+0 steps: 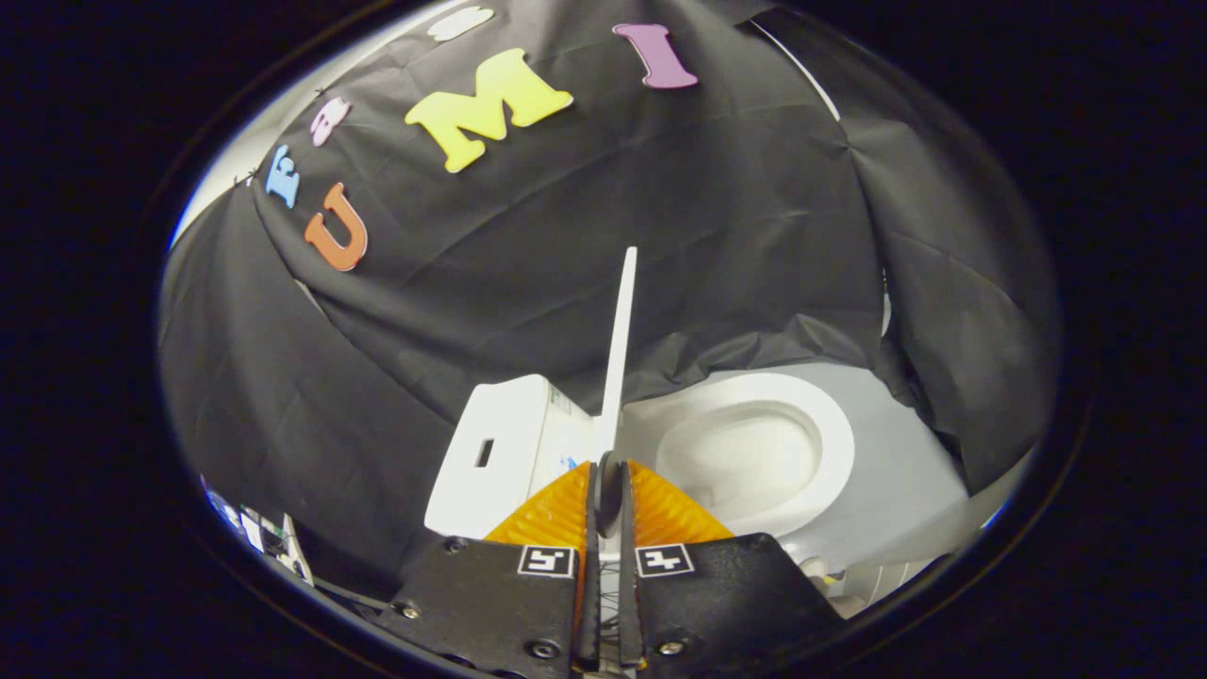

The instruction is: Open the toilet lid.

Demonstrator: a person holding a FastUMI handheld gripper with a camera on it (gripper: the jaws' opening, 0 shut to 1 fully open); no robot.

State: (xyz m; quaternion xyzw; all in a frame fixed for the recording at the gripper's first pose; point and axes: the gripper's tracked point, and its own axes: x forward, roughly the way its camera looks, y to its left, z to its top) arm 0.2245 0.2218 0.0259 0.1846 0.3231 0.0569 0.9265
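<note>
We saw our gripper with its two fingers pulled close together. There was only a thin slit between them. The white toilet lid stood up on its edge, and we looked at it from the side, so it was just a thin white strip. Its bottom end ran down right into the slit between the finger tips. It looked like the fingers were pinching the lid, one on each side, but the spot was small and dark, so we could not be fully sure they both pressed on it.

The lid was lifted up and the toilet seat and the bowl lay open beside it, on one side of the fingers. The white tank sat on the other side. Black cloth hung behind the toilet.
</note>
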